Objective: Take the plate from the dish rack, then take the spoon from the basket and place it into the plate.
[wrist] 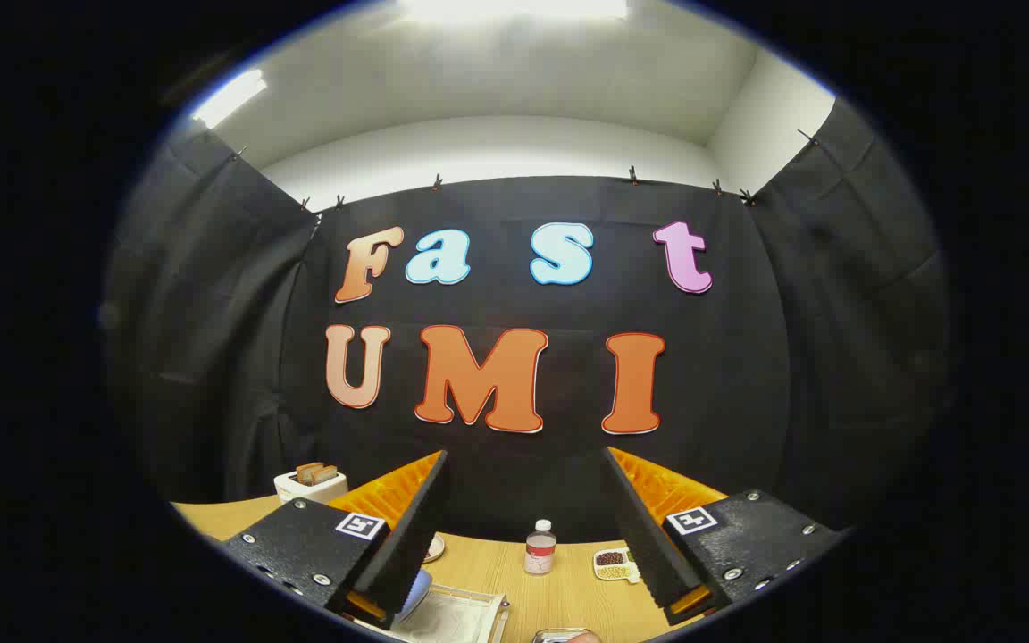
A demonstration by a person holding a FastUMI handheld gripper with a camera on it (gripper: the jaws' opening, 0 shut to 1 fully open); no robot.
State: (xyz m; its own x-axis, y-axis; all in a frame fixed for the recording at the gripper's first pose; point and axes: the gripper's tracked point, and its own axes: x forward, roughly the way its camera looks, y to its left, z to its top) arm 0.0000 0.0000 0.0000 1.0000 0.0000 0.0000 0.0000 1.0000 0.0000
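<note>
I hold the gripper high, fingers spread and empty, overlooking the table, bottle and toaster.

Wooden table: small bottle standing mid-far, divided dish of beans just right of it, toaster with bread far left, white tray near, left of centre.

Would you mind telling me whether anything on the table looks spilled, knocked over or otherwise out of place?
Nothing stands out. The small bottle stands upright on the wooden table beyond the open fingers, which hold nothing. The toaster with its bread and the small dish of beans sit tidy, with no spill visible.
</note>
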